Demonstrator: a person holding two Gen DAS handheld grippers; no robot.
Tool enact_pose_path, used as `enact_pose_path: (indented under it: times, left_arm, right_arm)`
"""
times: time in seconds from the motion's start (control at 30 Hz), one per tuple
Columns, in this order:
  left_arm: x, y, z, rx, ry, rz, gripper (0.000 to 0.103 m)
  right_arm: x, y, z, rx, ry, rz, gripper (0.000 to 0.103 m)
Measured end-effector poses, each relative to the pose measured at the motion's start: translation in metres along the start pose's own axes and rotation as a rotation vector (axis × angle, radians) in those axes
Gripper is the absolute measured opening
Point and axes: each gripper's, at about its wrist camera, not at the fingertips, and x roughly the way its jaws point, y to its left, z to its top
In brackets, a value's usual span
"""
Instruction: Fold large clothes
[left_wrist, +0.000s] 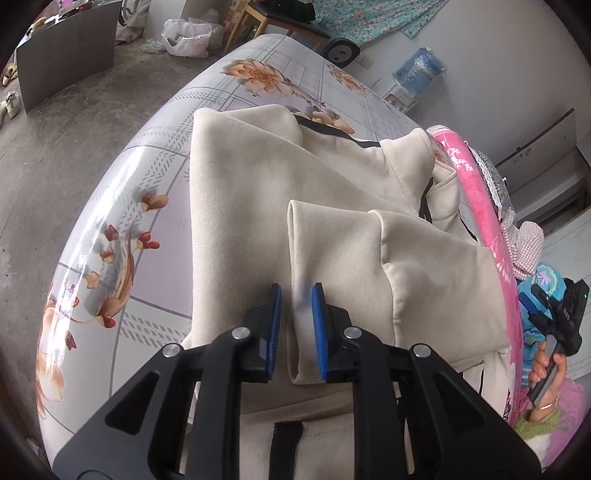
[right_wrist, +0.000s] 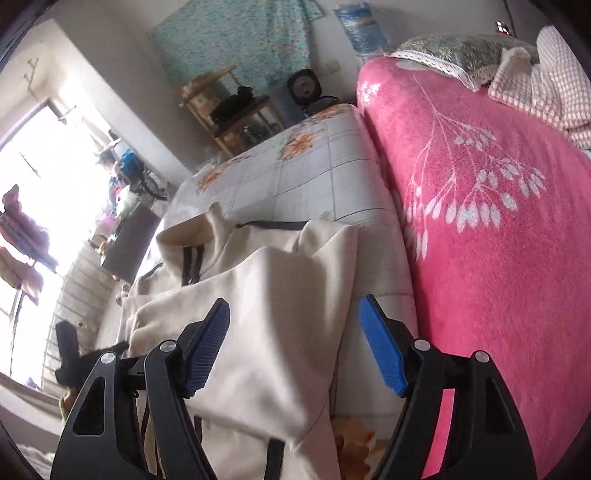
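Observation:
A cream sweatshirt with black trim lies partly folded on a table with a flowered cloth. A sleeve is folded across its body. My left gripper hovers over the sleeve's left edge, jaws narrowly apart with the fold between the blue pads, not clamped. My right gripper is wide open above the sweatshirt's right side, near the table's edge. It also shows in the left wrist view at the far right, held by a hand.
A pink blanket covers a bed along the table's right side, with a pillow at its far end. Grey concrete floor lies left of the table. A wooden stool and a water dispenser stand beyond the table.

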Motion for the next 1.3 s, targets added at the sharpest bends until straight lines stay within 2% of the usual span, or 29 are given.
enact_pose_path:
  times: [0.03,0.1,0.17,0.2,0.23,0.4,0.53,0.73,0.9,0.97,1.0,1.03,1.1,1.13,1.2,1.3]
  left_arm:
    - [0.000,-0.002,0.000,0.010,-0.005,0.010,0.016]
    - [0.001,-0.005,-0.001,0.028,-0.017,0.029,0.016]
    - [0.002,-0.008,-0.002,0.052,-0.027,0.049,0.015]
    - [0.002,-0.010,-0.002,0.065,-0.031,0.062,0.012]
    - [0.002,-0.011,-0.003,0.079,-0.035,0.085,0.007]
    - [0.000,-0.010,-0.004,0.104,-0.037,0.080,0.003]
    - [-0.002,-0.008,-0.005,0.115,-0.045,0.071,0.001]
    - [-0.033,-0.016,-0.001,0.139,-0.131,0.041,0.001]
    - [-0.003,-0.009,0.002,0.126,-0.049,0.119,0.001]
    - [-0.006,-0.010,0.000,0.139,-0.072,0.126,0.001]
    - [-0.008,-0.012,-0.001,0.149,-0.076,0.133,0.002]
    - [-0.011,-0.014,-0.001,0.154,-0.083,0.138,0.002]
    - [-0.024,-0.019,-0.002,0.172,-0.127,0.179,0.002]
    - [-0.033,-0.022,-0.003,0.186,-0.158,0.181,0.002]
    - [-0.047,-0.030,-0.004,0.207,-0.194,0.137,0.002]
    - [-0.045,-0.051,-0.007,0.274,-0.164,0.066,0.003]
  right_arm:
    - [0.015,-0.001,0.008,0.009,0.017,-0.034,0.060]
    - [0.041,-0.001,0.020,-0.001,0.053,-0.102,0.052]
    - [0.065,-0.002,0.028,-0.011,0.090,-0.138,0.035]
    - [0.073,-0.002,0.030,-0.017,0.104,-0.142,0.013]
    - [0.076,0.000,0.031,-0.026,0.099,-0.146,0.006]
    - [0.046,-0.008,0.037,0.020,-0.061,-0.065,0.005]
    - [0.060,-0.042,0.033,0.119,-0.034,-0.060,0.005]
    - [0.057,-0.041,0.028,0.096,-0.062,-0.068,0.005]
    - [0.066,-0.035,0.025,0.039,-0.027,-0.143,0.006]
    - [0.056,-0.028,0.023,0.021,-0.048,-0.154,0.010]
    - [0.049,-0.024,0.023,0.002,-0.061,-0.168,0.015]
    - [0.041,-0.017,0.021,-0.024,-0.075,-0.186,0.026]
    - [0.022,-0.003,0.017,-0.085,-0.106,-0.202,0.036]
    - [0.012,0.008,0.013,-0.127,-0.115,-0.205,0.037]
    - [-0.002,0.026,0.002,-0.199,-0.115,-0.186,0.039]
    - [-0.002,0.055,-0.019,-0.299,-0.052,-0.120,0.046]
